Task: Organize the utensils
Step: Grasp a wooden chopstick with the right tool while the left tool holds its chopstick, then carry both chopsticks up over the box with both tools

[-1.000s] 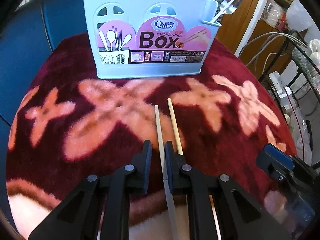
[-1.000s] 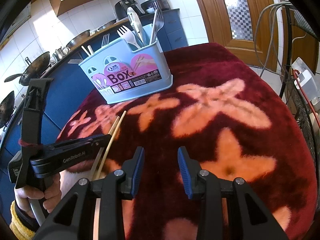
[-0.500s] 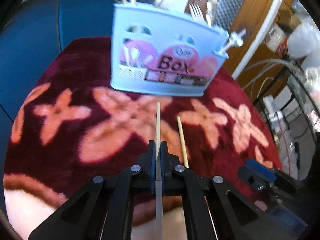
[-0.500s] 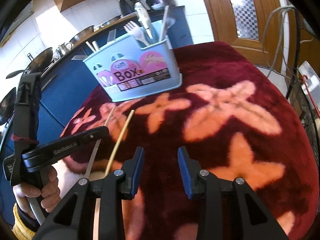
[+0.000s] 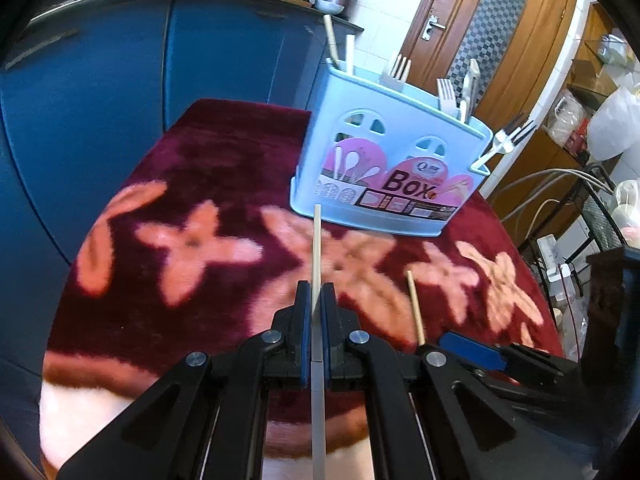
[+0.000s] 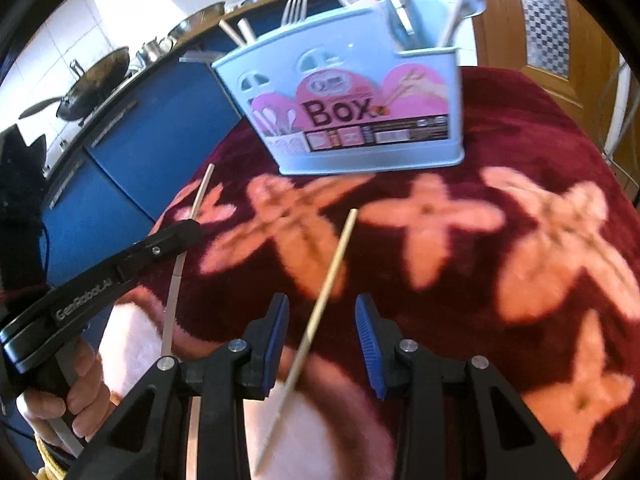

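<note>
My left gripper (image 5: 316, 300) is shut on a pale chopstick (image 5: 317, 240) and holds it above the cloth, tip toward the light blue utensil box (image 5: 384, 168). The same gripper (image 6: 188, 232) and chopstick (image 6: 200, 190) show at left in the right wrist view. A second chopstick (image 6: 320, 300) lies on the cloth between the jaws of my open right gripper (image 6: 322, 312); it also shows in the left wrist view (image 5: 414, 306). The box (image 6: 352, 108) holds forks, spoons and chopsticks.
The table wears a dark red fleece cloth with pink flowers (image 5: 192, 240). Blue cabinets (image 5: 120, 80) stand behind and left. A wooden door (image 5: 480, 40), cables and a wire rack (image 5: 600, 220) are at the right. Pans sit on the counter (image 6: 92, 76).
My left gripper closed on the chopstick and lifted it, swinging left. My right gripper moved forward so the second chopstick now lies between its open jaws.
</note>
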A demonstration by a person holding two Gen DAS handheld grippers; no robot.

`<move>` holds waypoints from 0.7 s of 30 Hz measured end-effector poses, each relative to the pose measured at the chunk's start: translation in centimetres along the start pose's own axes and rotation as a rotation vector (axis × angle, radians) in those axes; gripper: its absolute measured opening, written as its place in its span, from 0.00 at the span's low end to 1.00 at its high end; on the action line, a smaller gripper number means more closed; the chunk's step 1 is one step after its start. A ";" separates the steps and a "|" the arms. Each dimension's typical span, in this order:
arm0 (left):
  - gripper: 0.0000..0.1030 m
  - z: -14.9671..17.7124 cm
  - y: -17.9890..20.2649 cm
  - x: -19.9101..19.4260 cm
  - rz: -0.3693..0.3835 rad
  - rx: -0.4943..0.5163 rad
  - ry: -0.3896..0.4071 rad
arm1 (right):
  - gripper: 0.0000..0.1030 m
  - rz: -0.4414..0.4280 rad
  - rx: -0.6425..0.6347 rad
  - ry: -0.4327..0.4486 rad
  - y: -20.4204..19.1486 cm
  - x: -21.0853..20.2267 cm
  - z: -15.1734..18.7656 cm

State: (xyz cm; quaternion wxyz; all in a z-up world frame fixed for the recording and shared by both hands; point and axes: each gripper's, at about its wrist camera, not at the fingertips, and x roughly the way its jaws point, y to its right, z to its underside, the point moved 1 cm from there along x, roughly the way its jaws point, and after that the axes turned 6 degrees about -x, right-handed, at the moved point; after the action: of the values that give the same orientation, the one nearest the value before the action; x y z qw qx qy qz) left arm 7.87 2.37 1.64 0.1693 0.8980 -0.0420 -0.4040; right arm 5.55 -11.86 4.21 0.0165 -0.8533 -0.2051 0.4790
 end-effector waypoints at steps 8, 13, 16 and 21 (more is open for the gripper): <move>0.02 0.1 -0.9 0.0 -0.009 -0.002 0.010 | 0.26 0.036 -0.004 -0.072 0.0 2.1 -1.1; 0.02 0.1 -0.6 -0.2 -0.004 -0.001 0.015 | 0.11 0.018 0.031 -0.097 1.2 2.3 -1.3; 0.02 0.0 -0.2 -0.6 0.001 0.004 0.025 | 0.06 -0.013 0.057 -0.087 1.7 1.9 -1.3; 0.02 -0.5 0.5 -1.4 0.016 0.011 0.049 | 0.06 -0.069 0.073 -0.001 2.1 -0.4 -1.3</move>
State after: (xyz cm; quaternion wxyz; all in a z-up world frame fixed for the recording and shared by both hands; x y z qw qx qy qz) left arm 7.33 2.34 3.09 0.1683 0.9082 -0.0471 -0.3804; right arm 7.15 -13.71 4.78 0.0641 -0.8443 -0.2170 0.4858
